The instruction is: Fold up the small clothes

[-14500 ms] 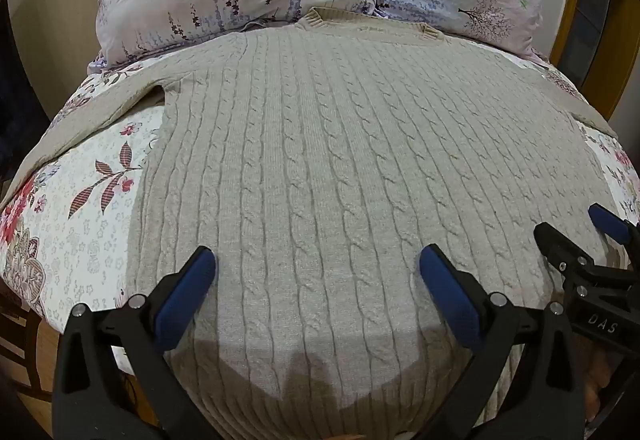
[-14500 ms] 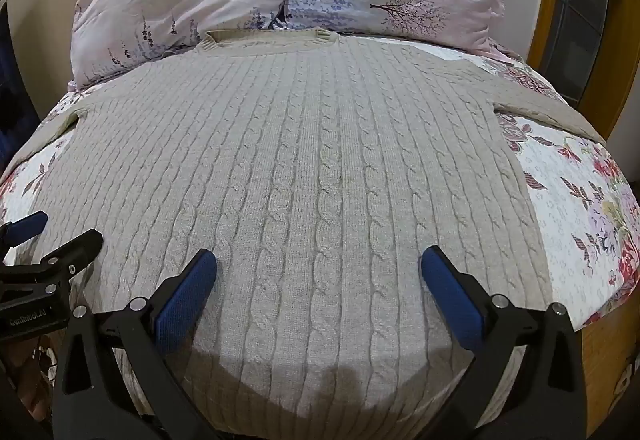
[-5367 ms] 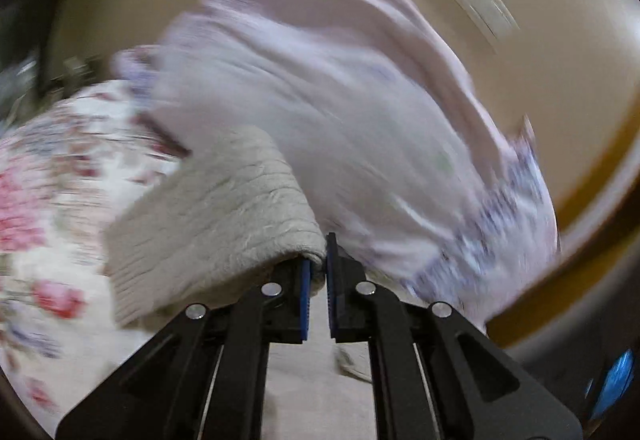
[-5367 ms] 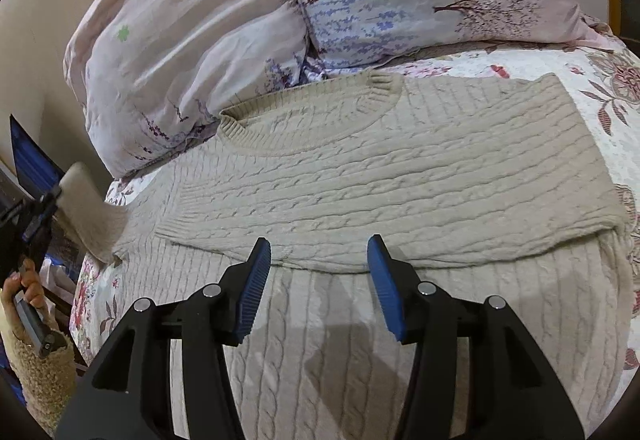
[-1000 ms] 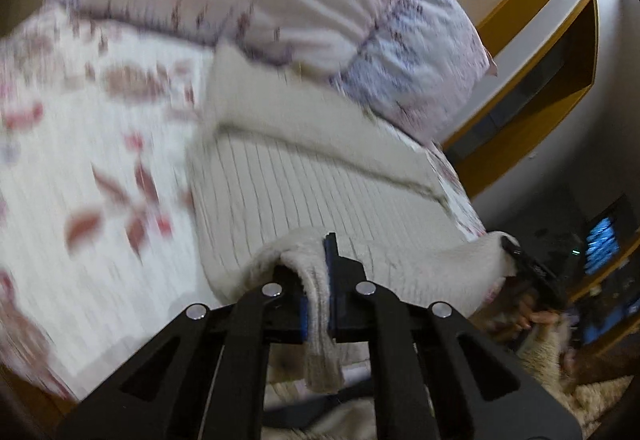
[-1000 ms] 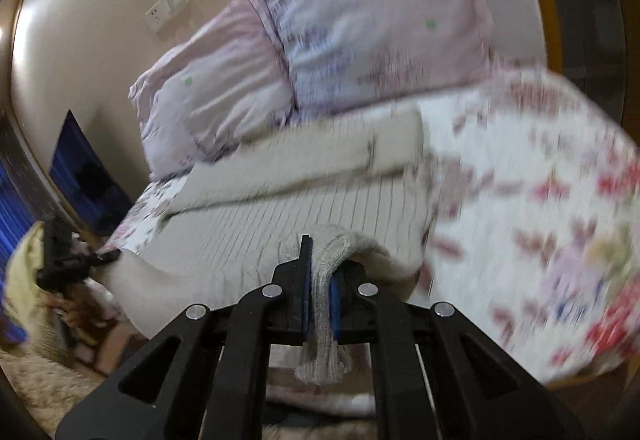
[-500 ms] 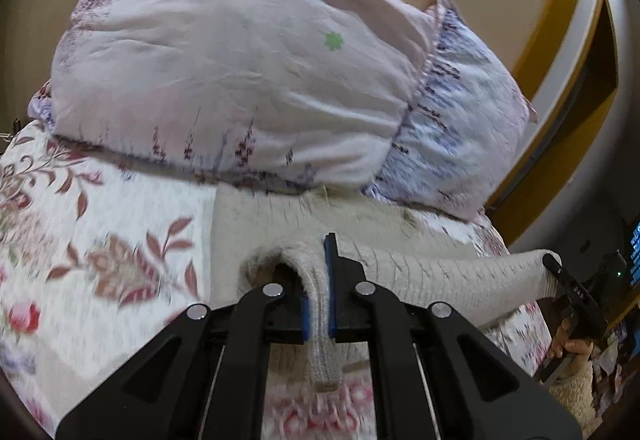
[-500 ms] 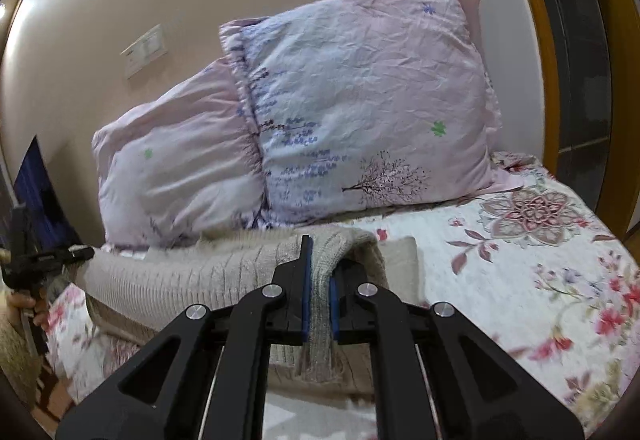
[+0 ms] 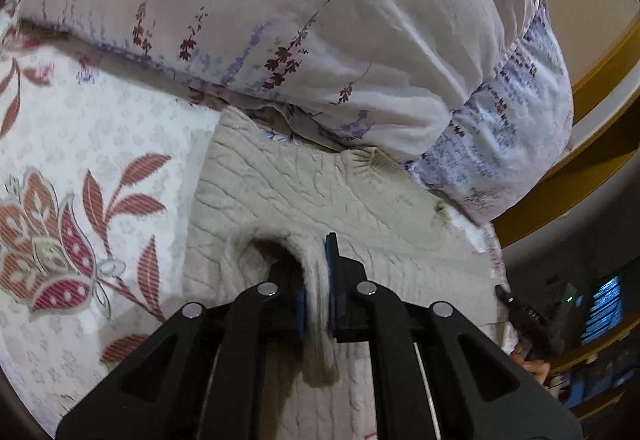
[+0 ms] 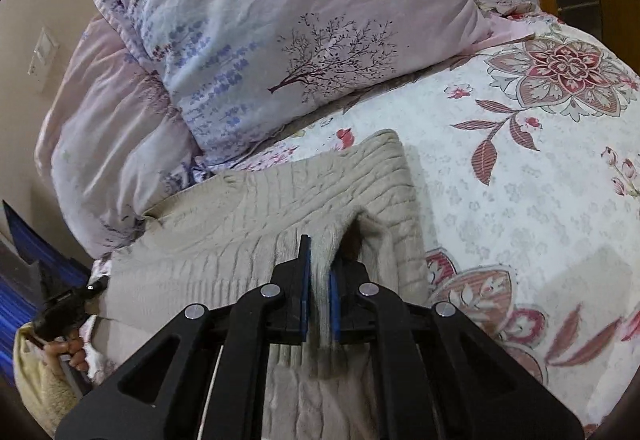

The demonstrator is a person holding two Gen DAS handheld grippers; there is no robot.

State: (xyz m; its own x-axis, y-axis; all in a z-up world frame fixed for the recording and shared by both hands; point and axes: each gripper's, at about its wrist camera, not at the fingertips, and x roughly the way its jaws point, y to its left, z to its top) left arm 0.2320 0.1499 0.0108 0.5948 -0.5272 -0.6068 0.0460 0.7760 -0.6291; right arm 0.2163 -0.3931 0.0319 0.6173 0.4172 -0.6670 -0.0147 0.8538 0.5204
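Note:
A beige cable-knit sweater (image 9: 304, 192) lies folded on the floral bedspread, its far edge close to the pillows; it also shows in the right wrist view (image 10: 280, 208). My left gripper (image 9: 318, 280) is shut on the sweater's left hem corner, held low over the folded body. My right gripper (image 10: 318, 280) is shut on the right hem corner, also low over the sweater. Each gripper shows at the edge of the other's view: the right gripper (image 9: 528, 316) and the left gripper (image 10: 68, 304).
Two floral pillows (image 9: 320, 20) (image 10: 280, 40) stand just beyond the sweater at the head of the bed. The floral bedspread (image 9: 80, 168) (image 10: 520, 180) spreads to either side. A wooden headboard frame (image 9: 592, 144) is at the right.
Both grippers have carried the sweater's hem up from the bed's foot toward the pillows and lowered it onto the upper part, folding the sweater in half.

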